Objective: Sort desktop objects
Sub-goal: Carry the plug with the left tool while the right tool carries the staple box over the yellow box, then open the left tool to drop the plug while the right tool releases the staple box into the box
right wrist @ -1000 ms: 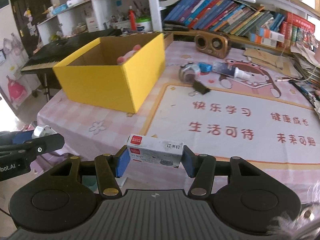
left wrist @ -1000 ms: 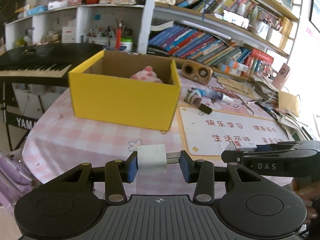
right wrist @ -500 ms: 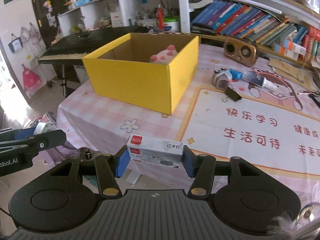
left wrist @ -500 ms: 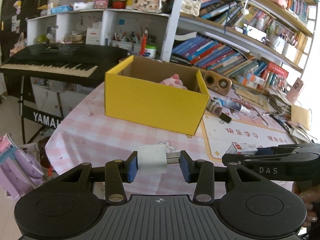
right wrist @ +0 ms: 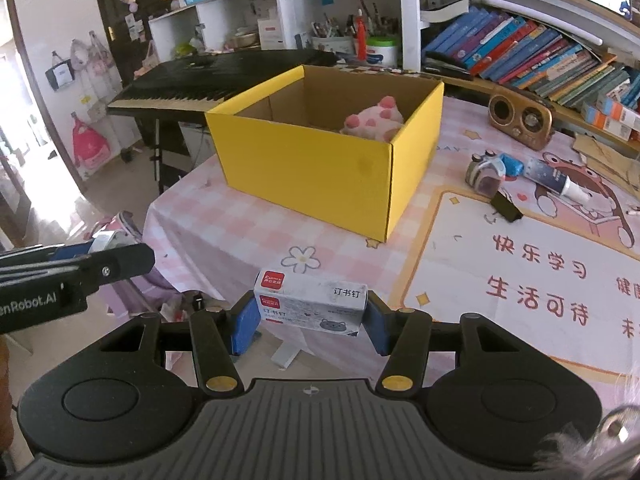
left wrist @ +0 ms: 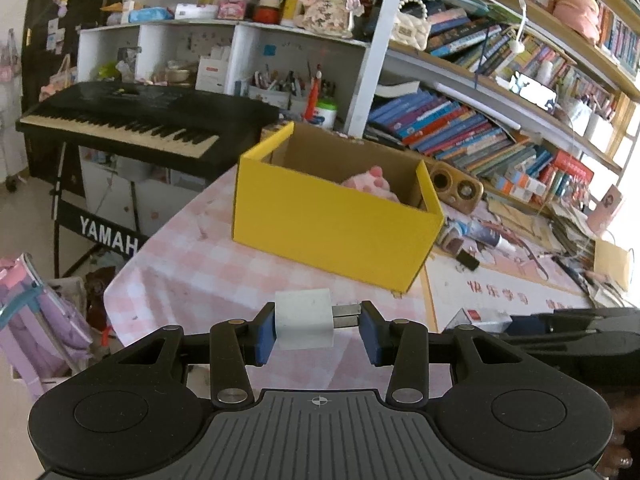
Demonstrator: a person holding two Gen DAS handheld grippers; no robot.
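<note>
My left gripper (left wrist: 318, 330) is shut on a white plug adapter (left wrist: 304, 318), held in the air in front of the table's near edge. My right gripper (right wrist: 310, 318) is shut on a small staples box (right wrist: 310, 304), also held off the table. An open yellow cardboard box (left wrist: 332, 224) stands on the pink checked tablecloth, with a pink plush toy (left wrist: 370, 184) inside. The box also shows in the right wrist view (right wrist: 320, 172), with the toy (right wrist: 374, 120). The right gripper shows at the left wrist view's right edge (left wrist: 560, 328).
Right of the box lie a tape dispenser (right wrist: 486, 174), a tube (right wrist: 560, 180), a black binder clip (right wrist: 506, 208) and a wooden speaker (right wrist: 520, 114) on a printed desk mat (right wrist: 520, 272). A black keyboard (left wrist: 132, 124) stands left of the table. Bookshelves are behind.
Both grippers have pulled back and up from the table with their objects still held. The yellow box now looks farther away and more to the right in the left view.
</note>
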